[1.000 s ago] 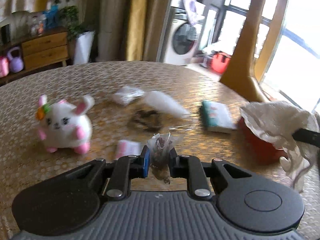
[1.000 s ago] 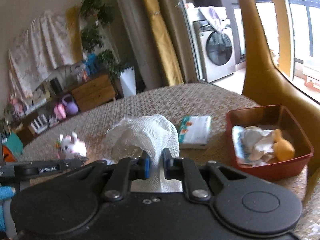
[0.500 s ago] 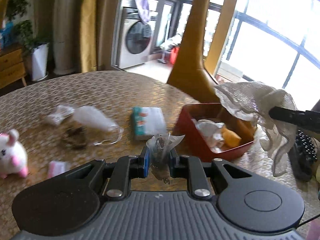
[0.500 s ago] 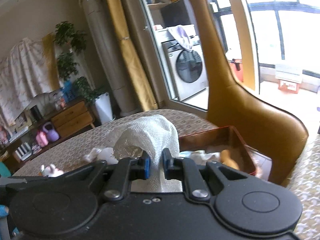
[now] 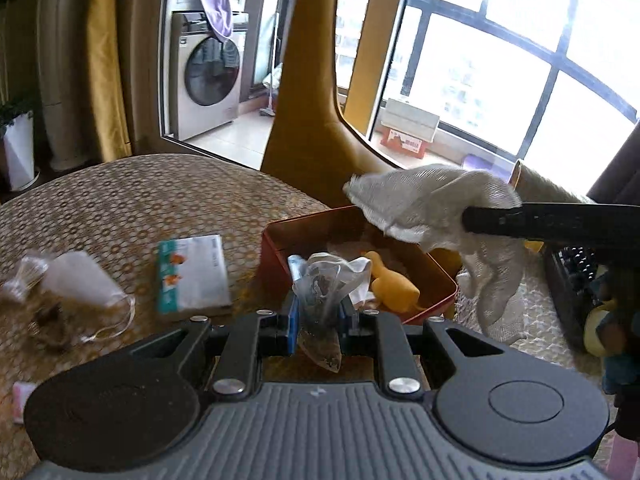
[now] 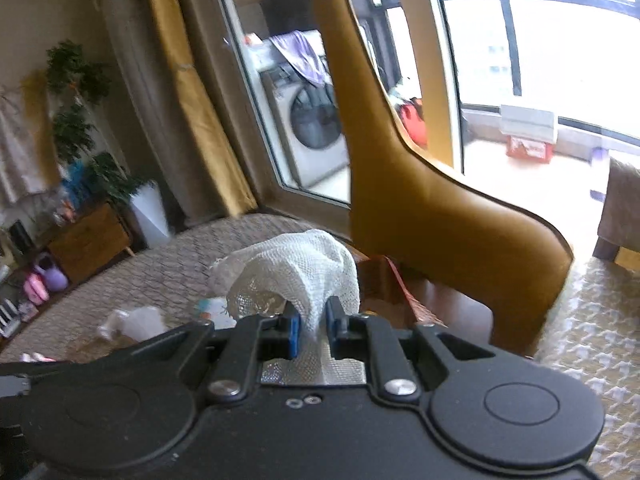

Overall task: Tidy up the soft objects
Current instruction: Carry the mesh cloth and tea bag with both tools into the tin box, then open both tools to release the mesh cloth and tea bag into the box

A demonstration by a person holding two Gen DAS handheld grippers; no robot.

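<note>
Left wrist view: we are pinching a clear plastic pouch (image 5: 320, 312) in the left gripper (image 5: 318, 320), jaws nearly together on it, held just before the red box (image 5: 276, 248) on the table (image 5: 132, 200). The right gripper (image 6: 312, 330) is clamping a white mesh cloth (image 6: 296, 268), draping above the box's far right side. Inside the box a yellow toy (image 5: 390, 284) is lying, possibly beside crumpled wrappers.

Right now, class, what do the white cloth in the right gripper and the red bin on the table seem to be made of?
White cloth: likely loose-woven cotton or gauze, matte; an open mesh weave shows and it droops in soft folds. Red bin: probably plastic, though painted metal is possible; thin, straight walls with a smooth, even, slightly glossy colour.
</note>
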